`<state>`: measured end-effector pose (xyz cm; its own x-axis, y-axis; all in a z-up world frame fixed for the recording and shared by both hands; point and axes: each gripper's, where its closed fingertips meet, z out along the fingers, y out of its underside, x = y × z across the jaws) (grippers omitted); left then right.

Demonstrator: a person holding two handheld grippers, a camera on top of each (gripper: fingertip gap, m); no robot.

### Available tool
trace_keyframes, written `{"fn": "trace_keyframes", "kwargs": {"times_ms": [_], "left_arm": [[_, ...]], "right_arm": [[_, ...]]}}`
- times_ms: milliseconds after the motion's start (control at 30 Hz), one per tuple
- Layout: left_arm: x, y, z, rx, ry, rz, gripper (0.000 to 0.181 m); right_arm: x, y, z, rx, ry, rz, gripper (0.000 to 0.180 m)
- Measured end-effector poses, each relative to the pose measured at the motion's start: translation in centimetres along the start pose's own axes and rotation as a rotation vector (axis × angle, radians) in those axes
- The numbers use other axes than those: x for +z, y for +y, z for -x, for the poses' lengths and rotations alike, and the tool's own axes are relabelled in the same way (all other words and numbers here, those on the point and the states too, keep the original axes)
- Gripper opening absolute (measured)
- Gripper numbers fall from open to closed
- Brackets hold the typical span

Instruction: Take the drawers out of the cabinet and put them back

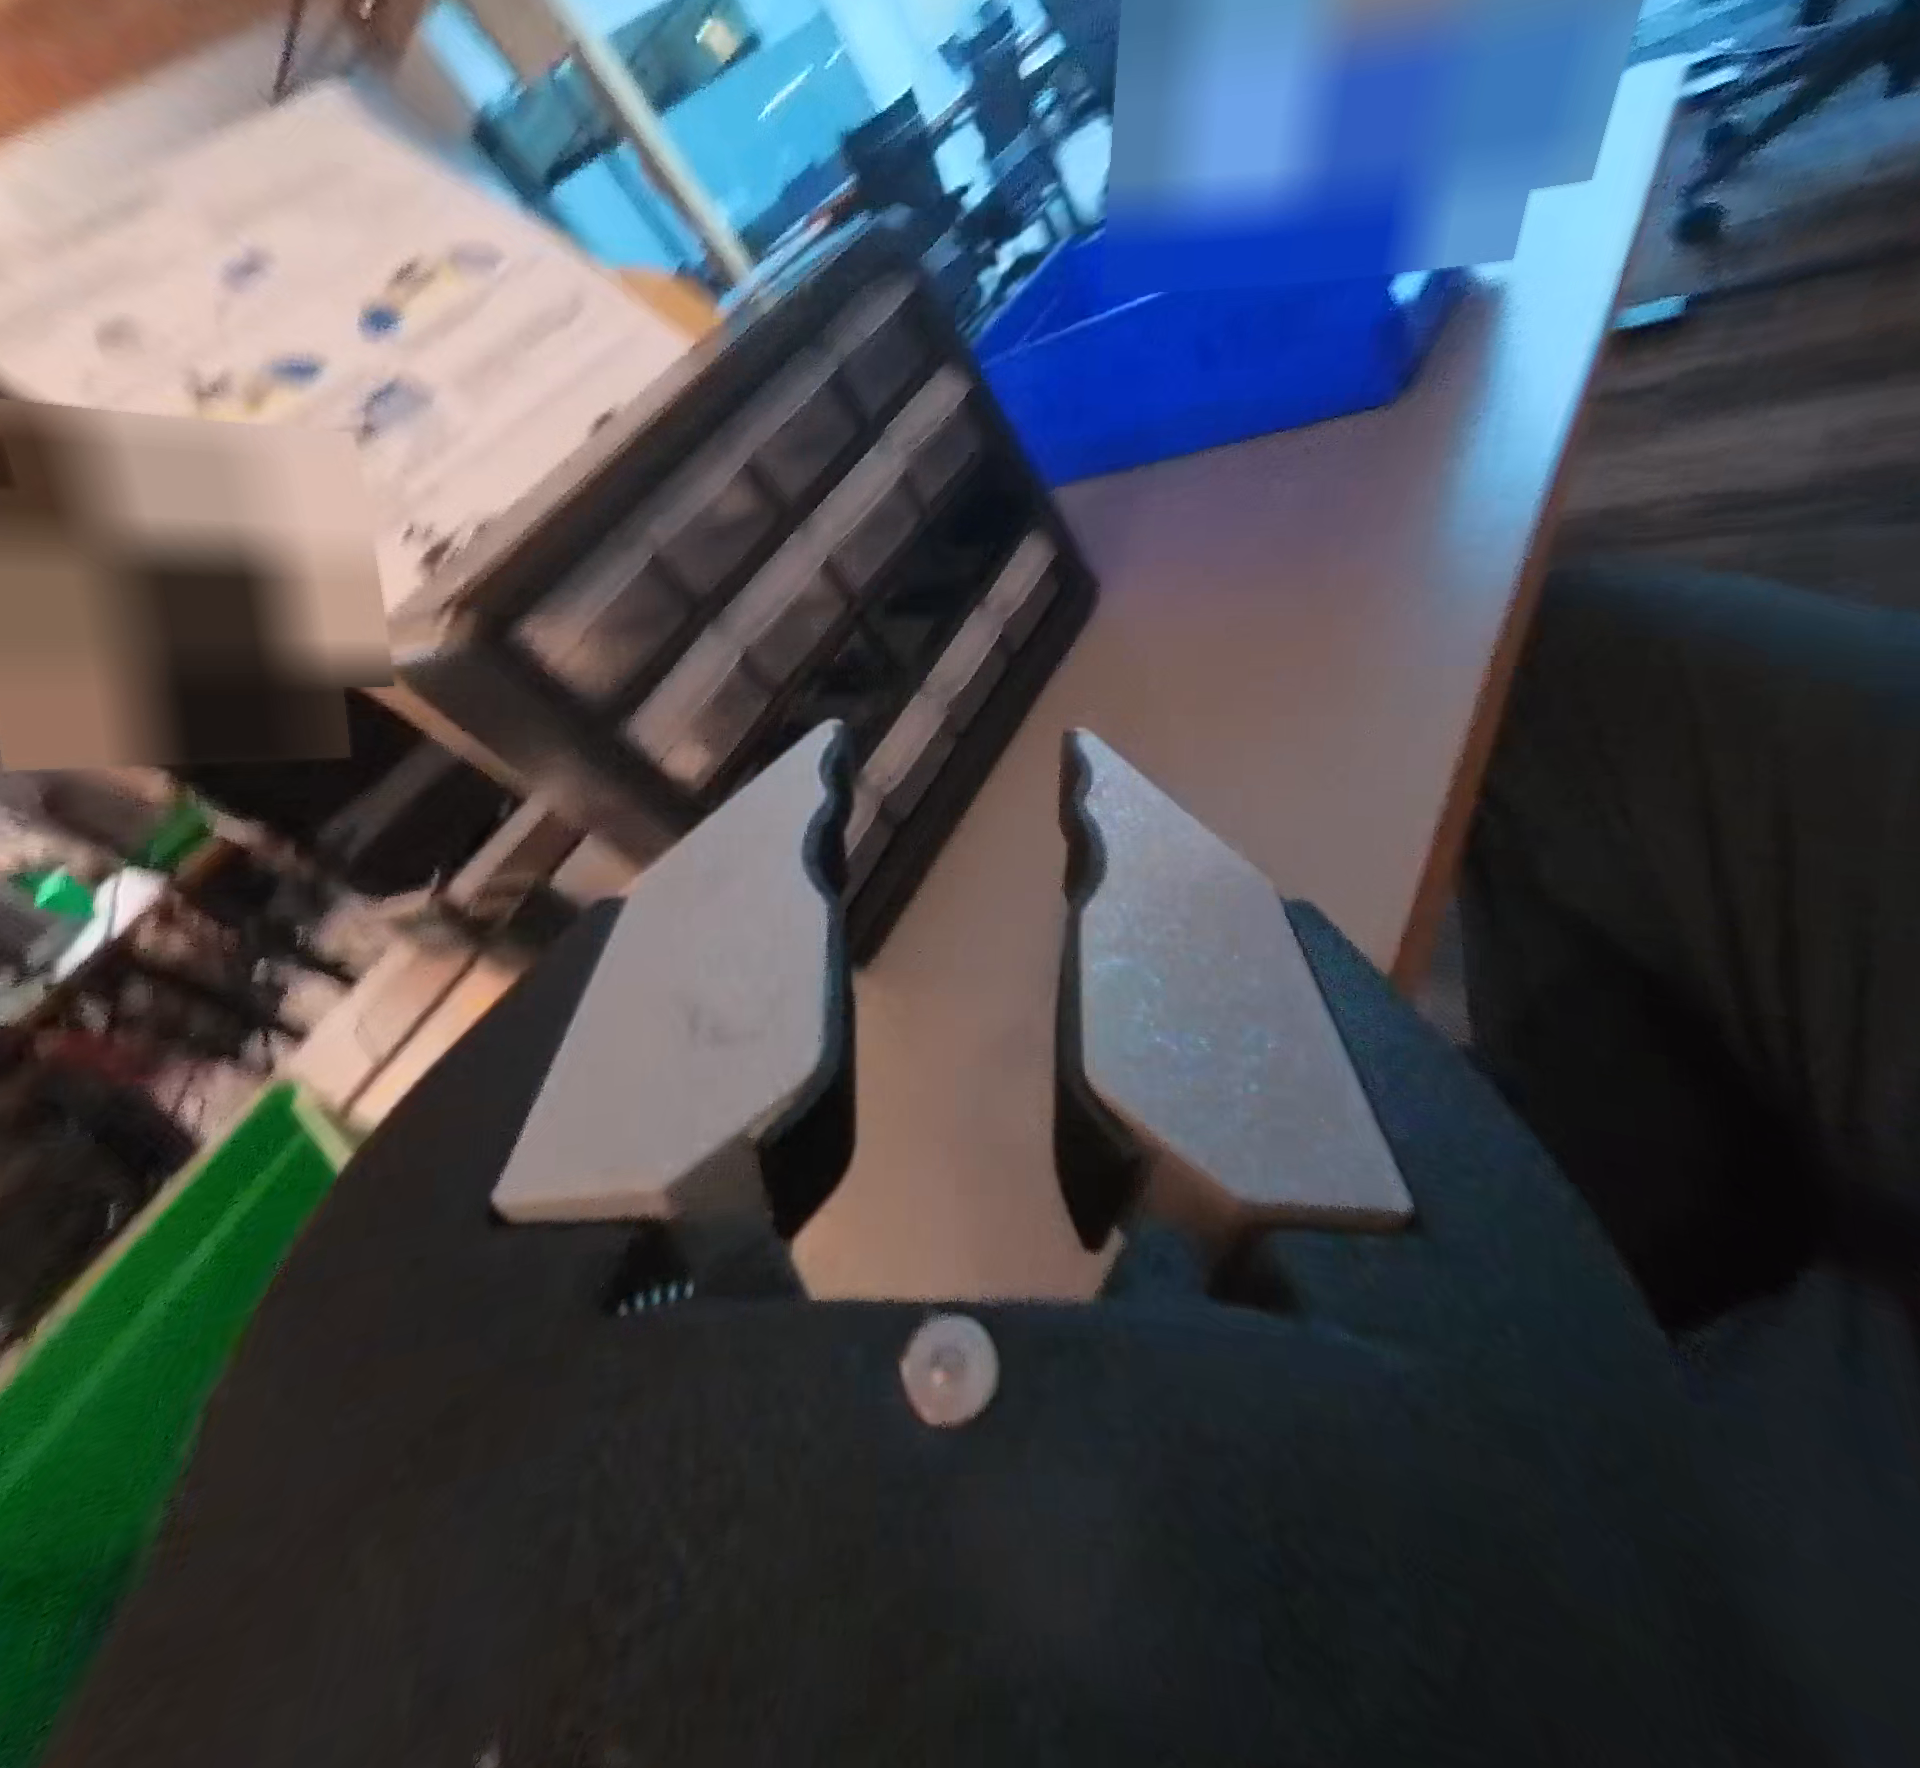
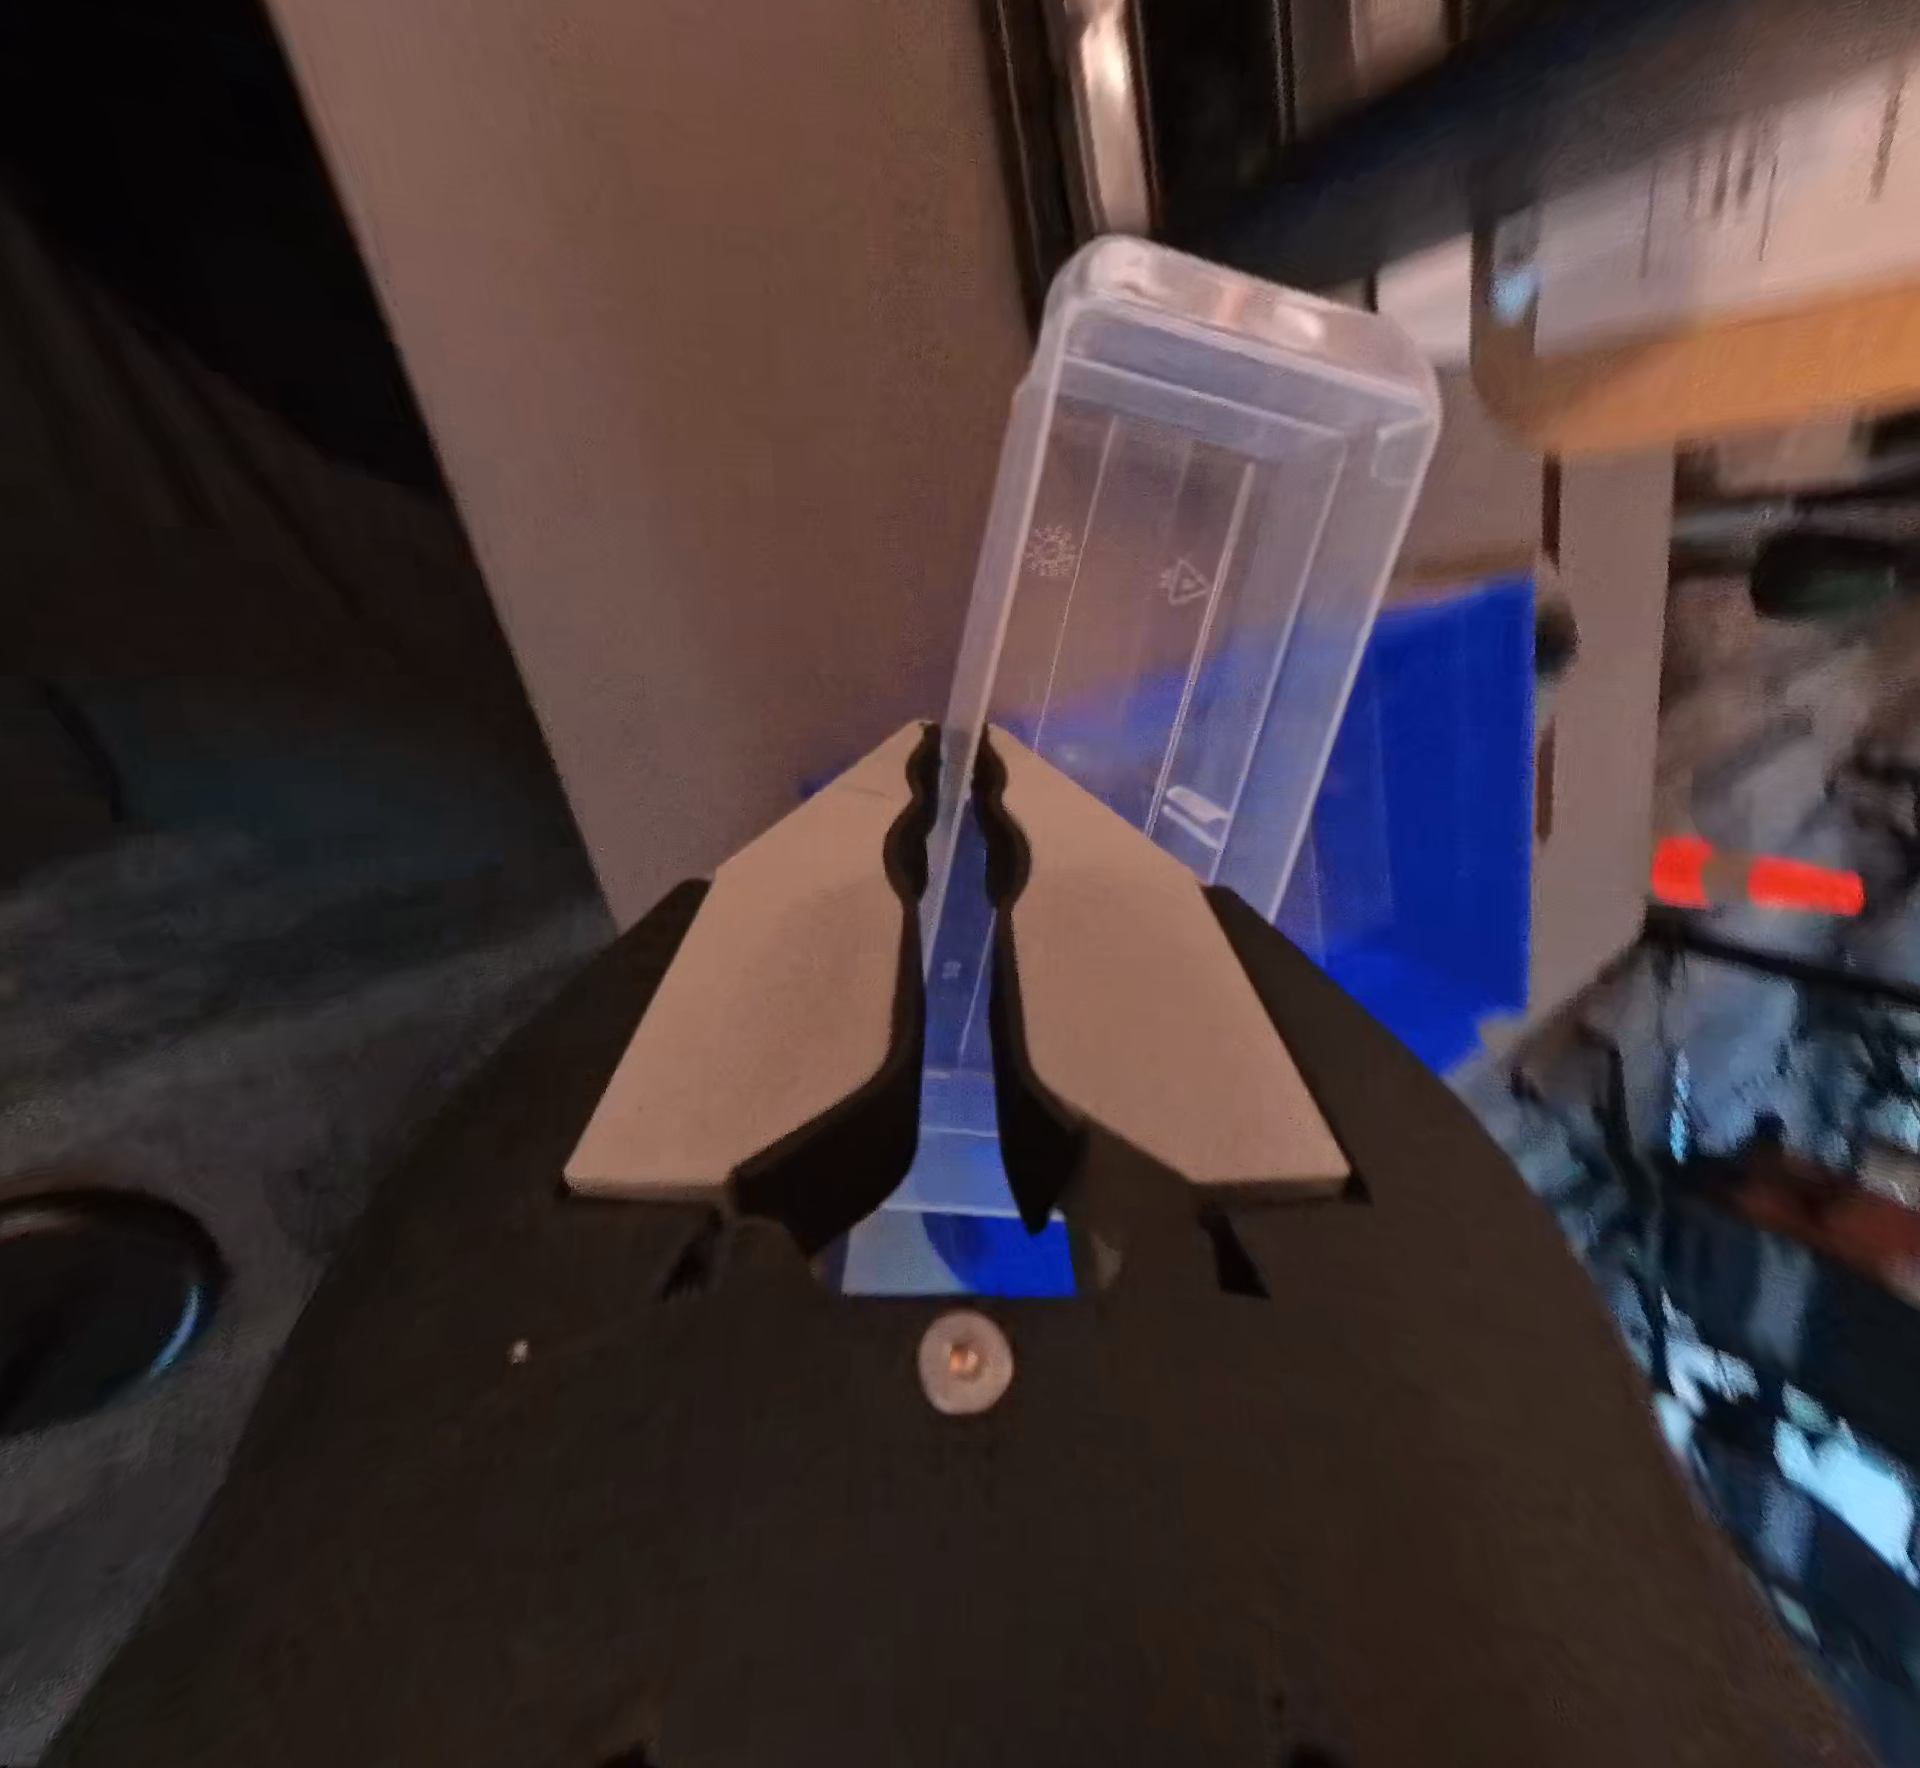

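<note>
In the right wrist view, the right gripper (image 2: 958,752) fills the lower half of the frame, its two grey fingers (image 2: 790,1012) pinched together on one thin wall of a clear plastic drawer (image 2: 1195,555). The drawer rises from the fingertips toward the upper centre of the frame, tilted slightly right, held in the air with its far end uppermost. Behind it, a pale table surface (image 2: 675,316) runs up the centre, and a blue bin (image 2: 1455,783) shows through and to the right of the clear plastic. The rest of the frame is blurred.

In the left wrist view, the left gripper (image 1: 956,762) sits at the lower centre, released and holding nothing, table showing through the gap between its fingers. Just beyond its left fingertip, toward the middle of the frame, stands the black cabinet (image 1: 758,565), tilted in the picture, with rows of small clear drawers; at least one slot looks dark and empty. The blue bin (image 1: 1195,357) stands past the cabinet, at upper right of centre.

The step in hand appears to be carrying a removed drawer. To do it well, the grip on the thin wall should stay firm, since the drawer could pivot. For reinsertion, the drawer should be levelled and squared to an empty slot, with the free gripper steadying the cabinet.
</note>
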<state>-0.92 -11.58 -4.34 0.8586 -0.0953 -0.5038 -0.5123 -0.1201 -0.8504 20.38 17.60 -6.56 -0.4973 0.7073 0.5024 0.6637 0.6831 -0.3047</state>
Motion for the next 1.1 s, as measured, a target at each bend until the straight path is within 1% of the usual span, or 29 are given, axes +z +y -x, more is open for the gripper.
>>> {"fn": "trace_keyframes", "kwargs": {"times_ms": [67,133,200,300,367,433,467,533,600,700,767,800,867,900,967,1033,1100], "left_arm": [[-1.0,2.0,2.1,-0.083,-0.075,0.069,0.042],[-1.9,4.0,4.0,-0.156,-0.149,0.143,0.053],[-2.8,5.3,5.2,-0.247,-0.2,0.169,0.066],[-3.7,6.6,4.7,-0.418,-0.188,0.135,0.075],[-4.4,8.5,4.7,-0.428,-0.224,0.177,0.076],[-5.2,10.2,5.5,-0.436,-0.294,0.216,0.076],[-5.7,10.8,6.0,-0.455,-0.323,0.227,0.077],[-6.7,11.7,6.8,-0.496,-0.371,0.246,0.08],[-7.7,12.9,7.7,-0.51,-0.433,0.266,0.08],[-8.9,15.5,8.9,-0.497,-0.523,0.358,0.084],[-8.7,16.5,9.3,-0.499,-0.542,0.385,0.085],[-8.2,16.8,9.4,-0.491,-0.545,0.392,0.085],[-7.3,17.7,10.1,-0.459,-0.572,0.436,0.085],[-6.7,18.0,10.5,-0.437,-0.586,0.452,0.084],[-5.5,18.6,11.9,-0.407,-0.618,0.463,0.08],[-4.1,19.6,12.9,-0.445,-0.62,0.483,0.074],[-3.1,20.6,13.5,-0.427,-0.627,0.527,0.064]], "right_arm": [[0.6,4.3,-1.4,0.002,0.01,0.087,0.003],[2.2,8.2,-2.2,0.009,-0.01,0.213,0.002],[4.2,11.3,-1.9,-0.005,-0.065,0.333,0.002],[7.2,14.3,-0.5,-0.035,-0.158,0.454,0.01],[8.8,15.6,-0.8,-0.001,-0.135,0.502,0.015],[9.2,16.4,-1.3,0.086,-0.126,0.527,0.02],[9.0,16.4,-1.5,0.12,-0.117,0.506,0.021],[8.0,15.5,-2.7,0.214,-0.033,0.406,0.031],[6.3,13.7,-3.3,0.349,0.038,0.25,0.048],[4.1,9.0,-2.6,0.549,0.08,-0.086,0.072],[3.2,5.1,-0.8,0.627,0.031,-0.303,0.089],[3.2,3.7,-0.1,0.652,0.032,-0.364,0.097],[4.0,1.9,0.5,0.69,0.079,-0.393,0.099],[4.8,1.4,0.5,0.709,0.117,-0.37,0.099],[6.9,1.4,0.0,0.756,0.217,-0.28,0.095],[9.7,1.7,0.0,0.796,0.245,-0.177,0.1],[12.4,2.6,0.3,0.824,0.242,-0.039,0.087]]}}
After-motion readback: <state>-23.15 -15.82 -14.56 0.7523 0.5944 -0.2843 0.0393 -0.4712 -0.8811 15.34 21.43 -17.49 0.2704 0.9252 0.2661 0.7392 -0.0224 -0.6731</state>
